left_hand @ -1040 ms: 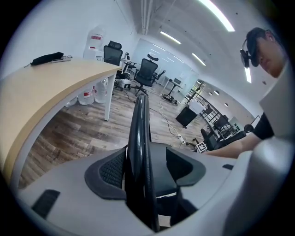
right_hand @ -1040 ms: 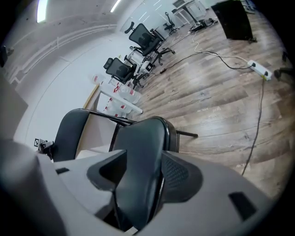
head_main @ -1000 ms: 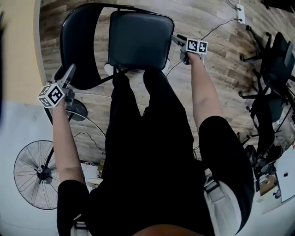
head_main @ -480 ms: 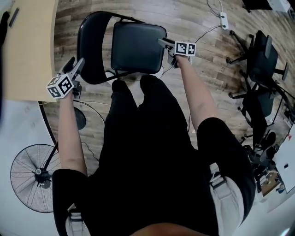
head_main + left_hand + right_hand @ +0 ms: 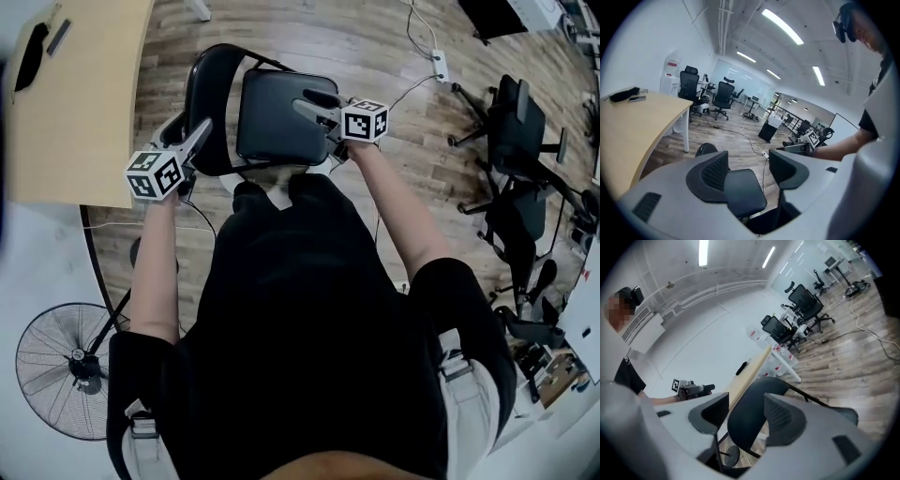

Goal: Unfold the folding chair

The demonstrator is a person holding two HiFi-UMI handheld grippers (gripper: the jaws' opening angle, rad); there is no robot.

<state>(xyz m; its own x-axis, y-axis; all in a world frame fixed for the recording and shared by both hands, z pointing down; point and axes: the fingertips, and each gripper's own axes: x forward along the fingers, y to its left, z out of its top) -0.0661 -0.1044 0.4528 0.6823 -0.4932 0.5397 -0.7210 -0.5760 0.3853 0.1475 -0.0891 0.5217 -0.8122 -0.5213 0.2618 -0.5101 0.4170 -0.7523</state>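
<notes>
Wooden desk lies left of the left gripper; this gripper's jaws stand apart, nothing between them, tips just beside the backrest of the folding chair. Chair stands opened on the plank floor between the two grippers; its seat shows flat beyond the left jaw gap. Right gripper is over the seat's right part, jaws apart and empty, aimed toward the backrest. Office chairs well apart to its right
</notes>
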